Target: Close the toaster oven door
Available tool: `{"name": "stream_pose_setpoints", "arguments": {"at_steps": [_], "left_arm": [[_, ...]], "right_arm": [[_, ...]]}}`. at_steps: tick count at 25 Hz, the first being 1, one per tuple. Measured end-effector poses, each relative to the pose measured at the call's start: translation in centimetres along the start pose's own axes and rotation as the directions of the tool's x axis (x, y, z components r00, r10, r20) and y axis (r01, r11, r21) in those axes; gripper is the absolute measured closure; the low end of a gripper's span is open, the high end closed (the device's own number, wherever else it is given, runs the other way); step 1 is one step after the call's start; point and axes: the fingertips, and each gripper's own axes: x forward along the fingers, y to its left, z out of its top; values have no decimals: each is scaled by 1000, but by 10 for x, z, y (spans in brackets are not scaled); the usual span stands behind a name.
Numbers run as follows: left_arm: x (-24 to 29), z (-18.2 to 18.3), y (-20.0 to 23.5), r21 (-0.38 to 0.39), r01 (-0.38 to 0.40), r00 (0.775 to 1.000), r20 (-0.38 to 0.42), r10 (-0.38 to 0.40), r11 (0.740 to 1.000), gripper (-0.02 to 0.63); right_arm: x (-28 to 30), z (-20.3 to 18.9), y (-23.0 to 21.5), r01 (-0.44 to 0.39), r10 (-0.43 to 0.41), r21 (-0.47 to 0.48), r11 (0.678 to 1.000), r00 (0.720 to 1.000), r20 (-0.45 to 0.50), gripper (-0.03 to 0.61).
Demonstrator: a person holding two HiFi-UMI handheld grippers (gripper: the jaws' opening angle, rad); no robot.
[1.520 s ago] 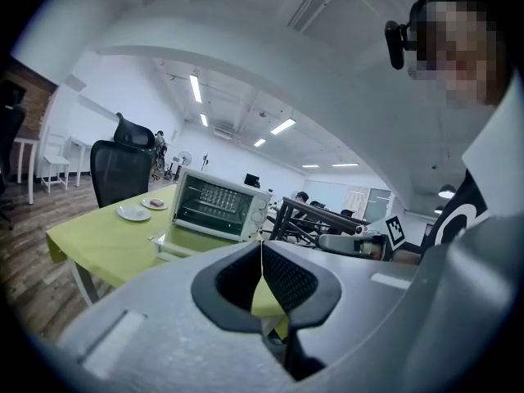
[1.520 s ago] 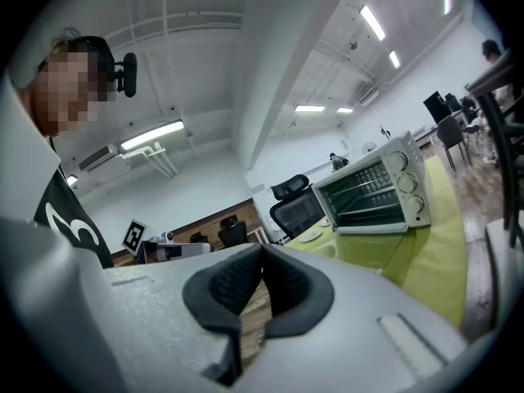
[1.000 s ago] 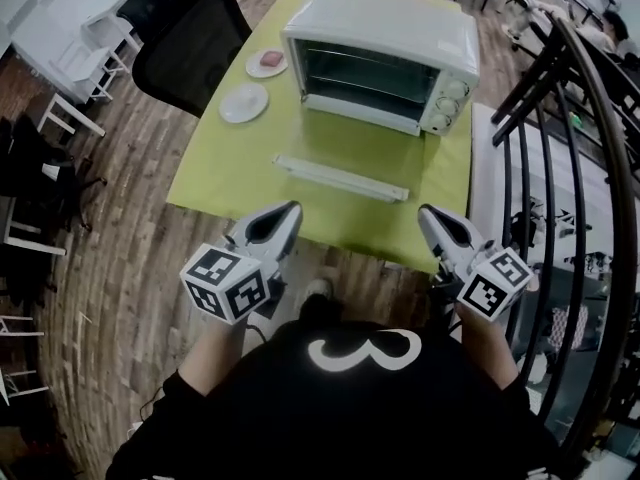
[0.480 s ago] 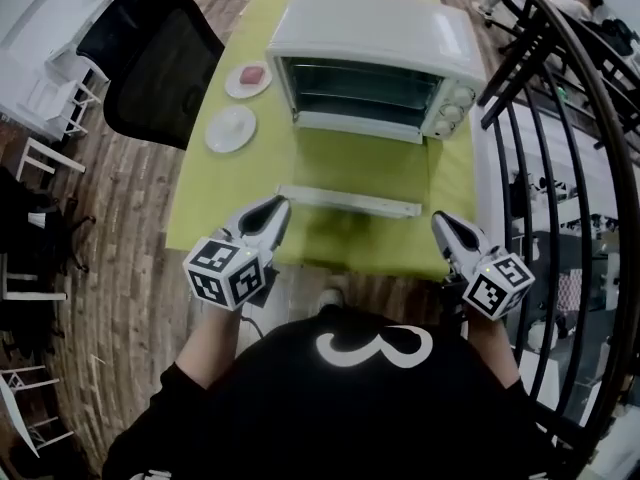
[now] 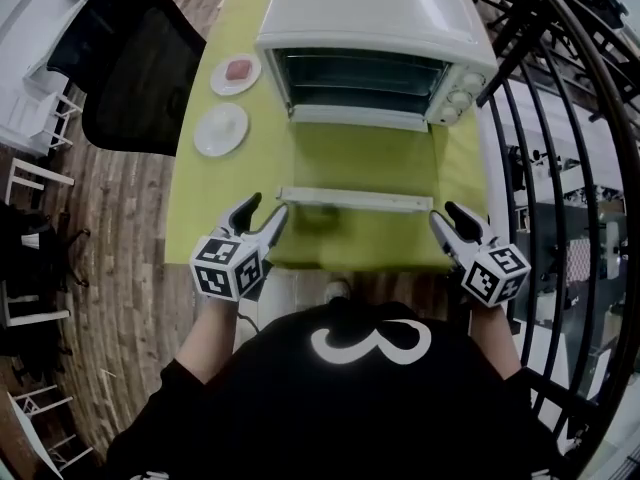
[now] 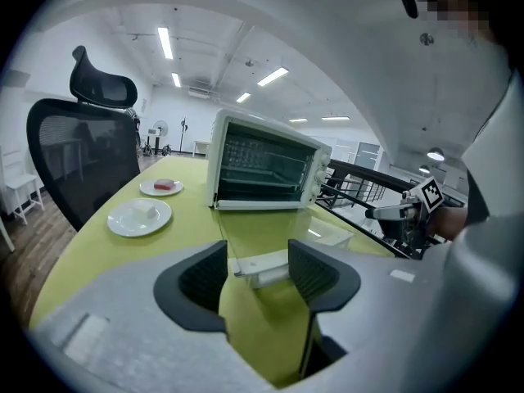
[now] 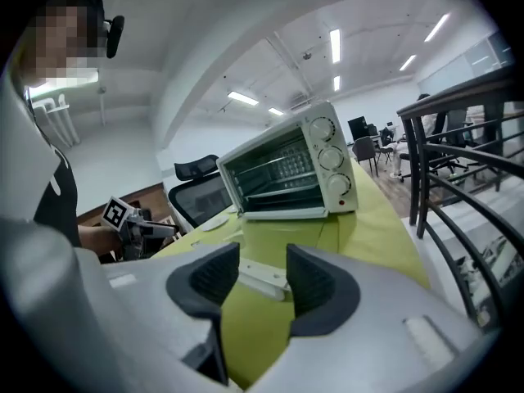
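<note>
A white toaster oven (image 5: 370, 23) stands at the far end of the green table (image 5: 225, 193), its glass door (image 5: 355, 163) folded down flat. The door's white handle bar (image 5: 355, 200) runs along the near edge. My left gripper (image 5: 263, 211) is at the bar's left end, jaws opening; the bar's end (image 6: 266, 262) shows in the gap between the pads of that gripper (image 6: 258, 273), untouched. My right gripper (image 5: 448, 216) is at the bar's right end, jaws opening too. The other end of the bar (image 7: 264, 278) lies just beyond that gripper (image 7: 262, 283), and nothing is gripped.
Two white plates sit left of the oven: one (image 5: 220, 128) nearer, one with a pink item (image 5: 238, 71) farther back. A black mesh chair (image 5: 140, 68) stands at the table's left side. A black metal railing (image 5: 560, 138) runs close along the right.
Both grippers were shut and have opened. They have moved forward over the table's near edge to the two ends of the door handle, and the view has shifted closer to the oven.
</note>
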Motion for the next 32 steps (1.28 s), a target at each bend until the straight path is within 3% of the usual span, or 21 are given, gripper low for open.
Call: {"name": "stream_pose_setpoints", "arguments": {"at_steps": [6,14,32], "left_arm": [[22,-31,17,26,15,997,-75,-13,1000,358],[50,-54,28,77,27,988,-155,-14,997,336],[84,-67,23,131,71,970,-242,-38,989,344]], "right_arm": [[18,-32,-11,63,-67,-43,997,992,-107,348],[37,-65,-23,112,-134,-105,988,962,-237,345],[70,-84,-28,110,-138,-108,988,944,-301,345]]}}
